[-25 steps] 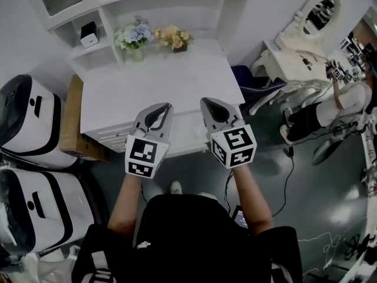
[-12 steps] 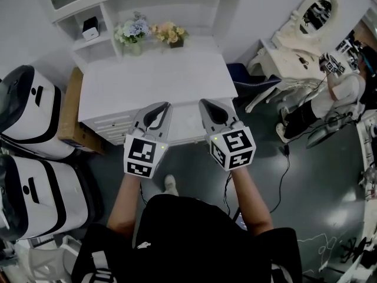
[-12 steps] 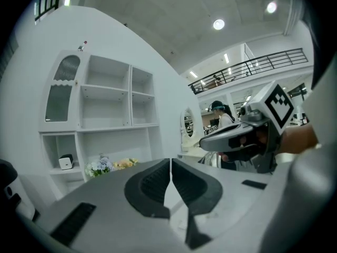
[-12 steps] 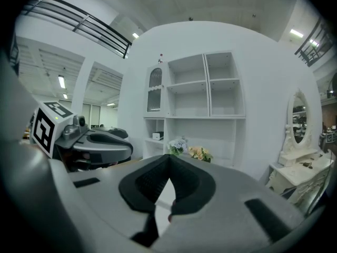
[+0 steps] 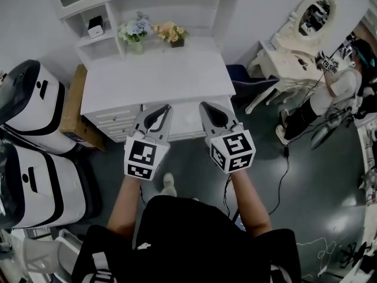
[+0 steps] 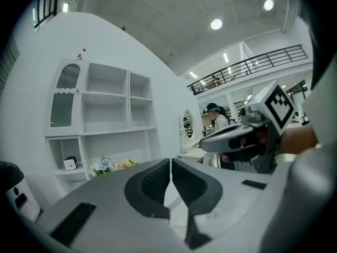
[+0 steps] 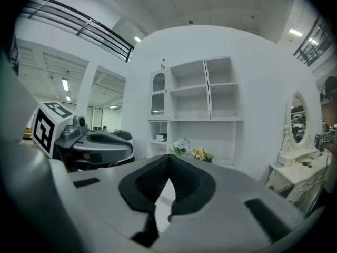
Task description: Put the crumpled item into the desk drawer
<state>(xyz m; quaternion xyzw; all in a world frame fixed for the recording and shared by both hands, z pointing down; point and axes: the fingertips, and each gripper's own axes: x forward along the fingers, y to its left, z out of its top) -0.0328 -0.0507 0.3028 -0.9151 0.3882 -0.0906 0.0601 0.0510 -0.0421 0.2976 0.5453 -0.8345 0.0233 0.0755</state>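
Note:
In the head view, no crumpled item shows anywhere. The white desk (image 5: 156,75) stands ahead of me, its drawer fronts (image 5: 187,121) shut along the near side. My left gripper (image 5: 164,108) and right gripper (image 5: 205,106) hover side by side over that near edge, both shut and holding nothing. The left gripper view shows its dark pads (image 6: 152,186) pressed together, with the right gripper (image 6: 247,138) off to the right. In the right gripper view the pads (image 7: 187,186) also meet, and the left gripper (image 7: 84,141) is at the left.
Two flower pots (image 5: 134,29) (image 5: 171,33) and a small white box (image 5: 95,26) sit at the desk's back, under shelves. Large white machines (image 5: 29,99) and a cardboard box (image 5: 73,111) crowd the left. A vanity table with a mirror (image 5: 306,34), a person (image 5: 336,90) and a floor cable (image 5: 288,158) lie to the right.
The desk has drifted slightly up and right in the head view. Both grippers keep the same pose side by side and stay shut.

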